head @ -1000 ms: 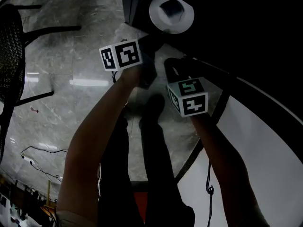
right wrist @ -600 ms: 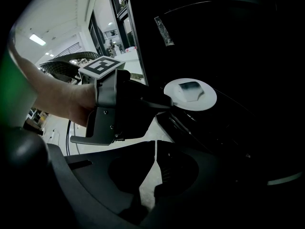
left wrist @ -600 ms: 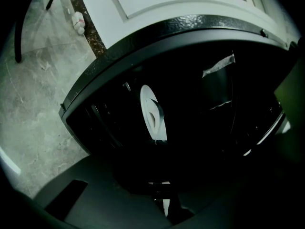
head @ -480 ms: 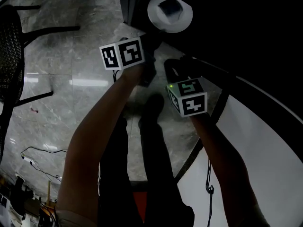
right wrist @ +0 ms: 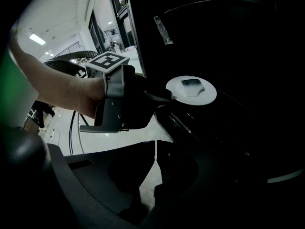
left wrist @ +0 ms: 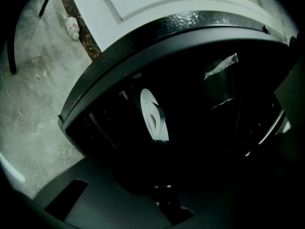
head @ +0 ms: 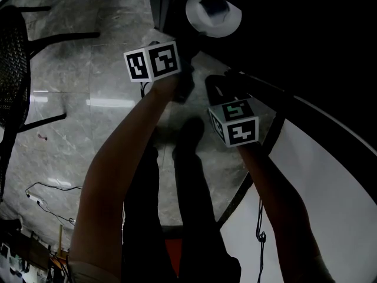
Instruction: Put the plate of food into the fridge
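1. So, the left gripper (right wrist: 164, 97) is the one doing the work. Its jaws have just been closing and now look pinched on the near rim of the white plate (head: 213, 13), coming at it almost level.
2. The plate lies flat and face up on a dark surface (right wrist: 228, 123), straight ahead of that gripper's tips. It's round, so there's no real long axis. The dark squarish piece of food (head: 211, 7) sits about mid-plate.
3. The right gripper (right wrist: 156, 142) hangs on the person's side of the plate, well apart from it, jaws together on nothing.
4. My guess: with a one-rim hold, the far edge will want to droop on the lift. I can't pick out the fridge for sure.
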The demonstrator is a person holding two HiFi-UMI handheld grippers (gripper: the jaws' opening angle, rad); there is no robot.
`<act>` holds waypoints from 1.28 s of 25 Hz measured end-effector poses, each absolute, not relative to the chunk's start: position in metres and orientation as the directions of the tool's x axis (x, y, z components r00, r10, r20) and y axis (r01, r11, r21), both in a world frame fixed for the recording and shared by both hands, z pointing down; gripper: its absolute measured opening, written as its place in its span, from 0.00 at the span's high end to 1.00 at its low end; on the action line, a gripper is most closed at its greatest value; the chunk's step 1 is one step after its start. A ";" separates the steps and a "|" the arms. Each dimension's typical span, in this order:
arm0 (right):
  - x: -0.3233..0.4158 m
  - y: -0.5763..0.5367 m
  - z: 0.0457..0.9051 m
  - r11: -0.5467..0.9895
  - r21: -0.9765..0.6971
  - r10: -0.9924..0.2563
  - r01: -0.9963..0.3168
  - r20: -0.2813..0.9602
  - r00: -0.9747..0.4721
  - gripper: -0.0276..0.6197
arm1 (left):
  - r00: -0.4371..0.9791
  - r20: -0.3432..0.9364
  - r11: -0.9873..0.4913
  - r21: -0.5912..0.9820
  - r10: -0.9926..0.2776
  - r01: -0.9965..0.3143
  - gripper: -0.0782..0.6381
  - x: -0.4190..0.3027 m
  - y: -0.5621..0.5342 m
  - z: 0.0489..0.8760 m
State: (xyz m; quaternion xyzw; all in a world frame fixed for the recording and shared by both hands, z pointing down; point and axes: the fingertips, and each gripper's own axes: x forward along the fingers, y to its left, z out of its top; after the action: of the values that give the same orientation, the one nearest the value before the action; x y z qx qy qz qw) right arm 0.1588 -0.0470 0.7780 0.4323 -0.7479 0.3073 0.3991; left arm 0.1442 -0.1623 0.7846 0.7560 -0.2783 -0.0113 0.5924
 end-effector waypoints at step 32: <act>0.164 -0.040 0.779 0.429 -0.128 -0.404 -0.894 0.858 -0.316 0.92 | 0.823 0.304 -0.149 0.896 -0.480 -0.418 0.87 0.151 -0.187 0.787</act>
State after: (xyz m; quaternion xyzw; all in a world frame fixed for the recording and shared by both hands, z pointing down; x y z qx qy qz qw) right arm 0.1645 -0.0399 0.7792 0.4334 -0.7488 0.3123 0.3924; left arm 0.1514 -0.1869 0.7866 0.7574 -0.2966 -0.0267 0.5810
